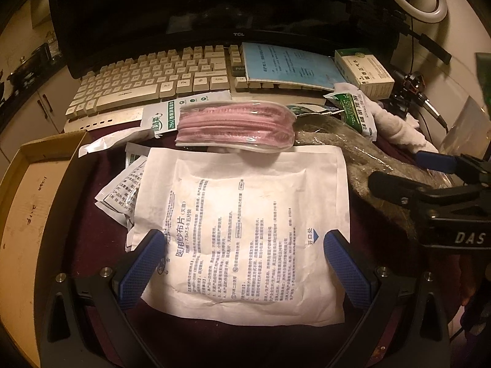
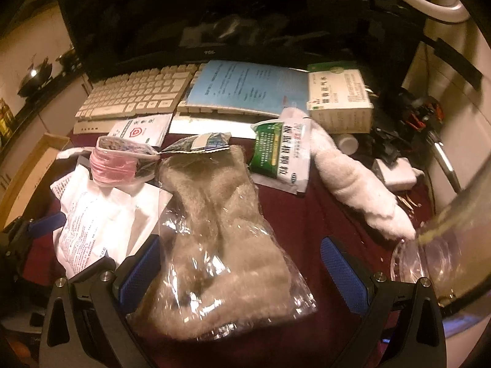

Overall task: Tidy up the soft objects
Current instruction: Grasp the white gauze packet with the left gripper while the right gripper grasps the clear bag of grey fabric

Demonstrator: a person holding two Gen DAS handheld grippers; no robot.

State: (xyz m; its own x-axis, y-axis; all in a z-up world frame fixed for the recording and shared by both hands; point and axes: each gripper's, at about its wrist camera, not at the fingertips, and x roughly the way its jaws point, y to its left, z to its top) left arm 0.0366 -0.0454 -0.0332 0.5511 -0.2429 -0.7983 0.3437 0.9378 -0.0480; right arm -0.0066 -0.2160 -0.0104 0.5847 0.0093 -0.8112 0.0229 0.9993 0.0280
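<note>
A white gauze packet point(image 1: 242, 214) with printed text lies flat on the dark red cloth. My left gripper point(image 1: 244, 263) is open, its blue fingers on either side of the packet's near half. Behind it lies a bagged stack of pink masks point(image 1: 234, 125), also in the right wrist view point(image 2: 113, 165). A grey fuzzy cloth in a clear plastic bag point(image 2: 221, 233) lies in front of my right gripper point(image 2: 241, 271), which is open around the bag's near end. A white cotton roll point(image 2: 356, 181) lies to the right. The gauze packet shows at the left point(image 2: 92, 224).
A cardboard box point(image 1: 33, 196) stands at the left. A keyboard point(image 1: 147, 82), blue booklet point(image 1: 291, 64), medicine box point(image 1: 363, 72) and green sachets point(image 2: 279, 153) lie behind. A clear container point(image 2: 429, 260) sits at the right. A monitor point(image 1: 196, 6) stands at the back.
</note>
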